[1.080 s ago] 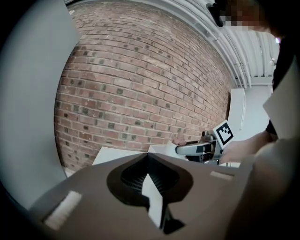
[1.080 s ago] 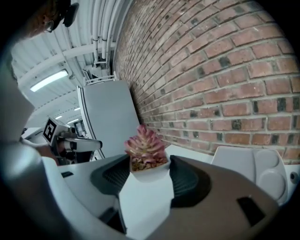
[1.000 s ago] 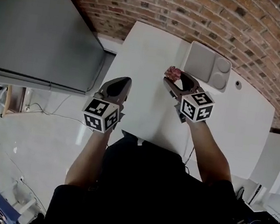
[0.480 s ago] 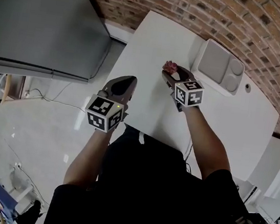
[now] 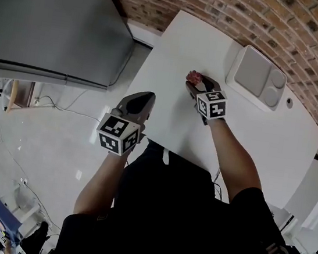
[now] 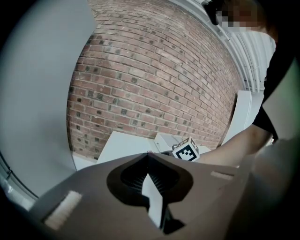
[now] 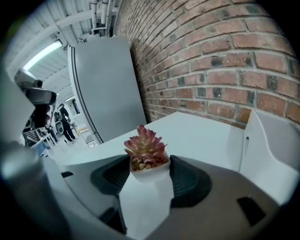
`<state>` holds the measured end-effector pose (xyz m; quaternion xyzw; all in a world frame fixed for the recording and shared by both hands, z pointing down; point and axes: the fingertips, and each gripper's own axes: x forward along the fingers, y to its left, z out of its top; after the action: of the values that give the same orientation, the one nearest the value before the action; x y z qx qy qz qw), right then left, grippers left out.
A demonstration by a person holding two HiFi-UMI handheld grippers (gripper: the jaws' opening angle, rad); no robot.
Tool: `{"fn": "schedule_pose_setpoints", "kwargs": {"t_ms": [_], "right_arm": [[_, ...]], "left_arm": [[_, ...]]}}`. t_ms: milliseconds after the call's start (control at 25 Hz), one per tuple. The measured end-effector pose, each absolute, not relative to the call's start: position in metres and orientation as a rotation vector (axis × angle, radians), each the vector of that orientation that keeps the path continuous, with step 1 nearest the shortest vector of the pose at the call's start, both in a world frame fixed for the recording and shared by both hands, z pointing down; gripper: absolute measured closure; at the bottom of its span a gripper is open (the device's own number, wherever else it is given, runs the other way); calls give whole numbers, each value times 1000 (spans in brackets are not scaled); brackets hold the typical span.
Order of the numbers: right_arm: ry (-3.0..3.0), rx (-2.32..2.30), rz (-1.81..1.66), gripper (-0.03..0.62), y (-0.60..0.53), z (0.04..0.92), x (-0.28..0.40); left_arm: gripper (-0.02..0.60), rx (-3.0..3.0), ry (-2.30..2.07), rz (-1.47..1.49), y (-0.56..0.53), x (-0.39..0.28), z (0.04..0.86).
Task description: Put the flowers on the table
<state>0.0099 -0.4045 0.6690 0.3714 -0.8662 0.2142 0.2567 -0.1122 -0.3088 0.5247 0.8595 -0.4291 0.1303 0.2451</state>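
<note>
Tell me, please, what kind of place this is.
Probably an indoor lab or workshop hall. It has a bare brick wall, a plain white table beside it, and exposed ceiling pipes with a strip light.

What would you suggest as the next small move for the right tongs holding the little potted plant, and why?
Probably ease the right tongs straight down until the pot rests on the table. They are shut on the small white pot with the pink succulent, held upright over bare table, and I cannot tell whether its base touches yet. The left tongs are shut and empty.
</note>
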Motion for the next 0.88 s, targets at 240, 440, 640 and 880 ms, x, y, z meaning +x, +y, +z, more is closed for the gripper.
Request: {"fn": "schedule_pose_setpoints", "kwargs": {"t_ms": [240,440,640,880], "right_arm": [[-2343,979,565,322,-398,679,2],[-2330,1007,611,322,-393,684,6],[-2332,998,619,322,-386,681,6],[-2363,1010,630,322,-371,658,20]], "left_arm": [[579,2339,-1170,361,-300,-114,524],[578,2338,-1164,365,-292,-114,522],[578,2344,-1154,357,-287,-112,521],[578,2371,-1145,332,-285,-106,512]]}}
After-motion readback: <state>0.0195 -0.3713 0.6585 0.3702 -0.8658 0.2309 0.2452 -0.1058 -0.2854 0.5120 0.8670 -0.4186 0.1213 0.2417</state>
